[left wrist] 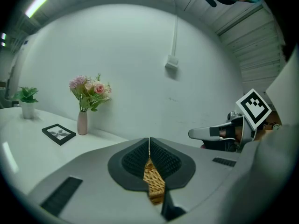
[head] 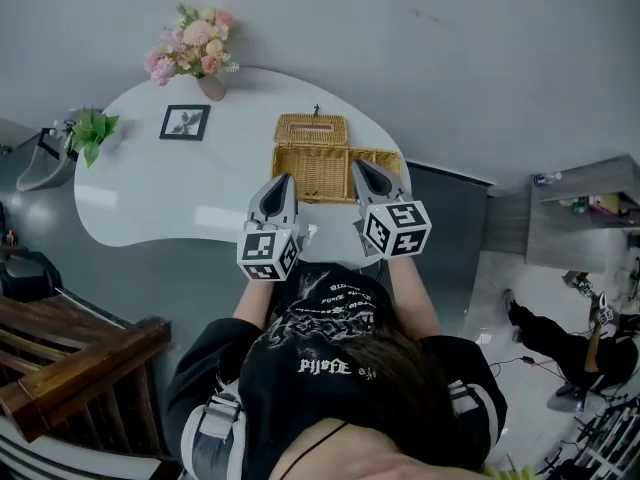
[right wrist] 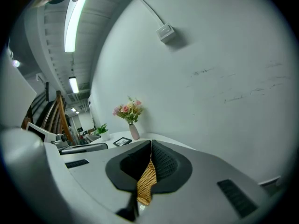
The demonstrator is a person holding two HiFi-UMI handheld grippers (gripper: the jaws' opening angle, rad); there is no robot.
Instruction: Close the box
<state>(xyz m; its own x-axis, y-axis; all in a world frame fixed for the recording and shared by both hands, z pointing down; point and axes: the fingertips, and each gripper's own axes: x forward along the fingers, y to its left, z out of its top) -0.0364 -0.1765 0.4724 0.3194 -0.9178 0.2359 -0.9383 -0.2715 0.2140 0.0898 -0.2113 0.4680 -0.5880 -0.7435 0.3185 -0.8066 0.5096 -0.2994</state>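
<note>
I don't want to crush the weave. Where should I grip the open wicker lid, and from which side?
Probably the lid at its far free edge, by the knob: its near edge looks hinged to the box, so lifting there swings it over. Reach across the open box from your side; the left gripper and right gripper are shut and must open first.

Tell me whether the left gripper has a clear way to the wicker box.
Probably yes: the left gripper, jaws shut, hovers at the near left corner of the wicker box with nothing between them. The right gripper is at the opposite side, clear of it.
</note>
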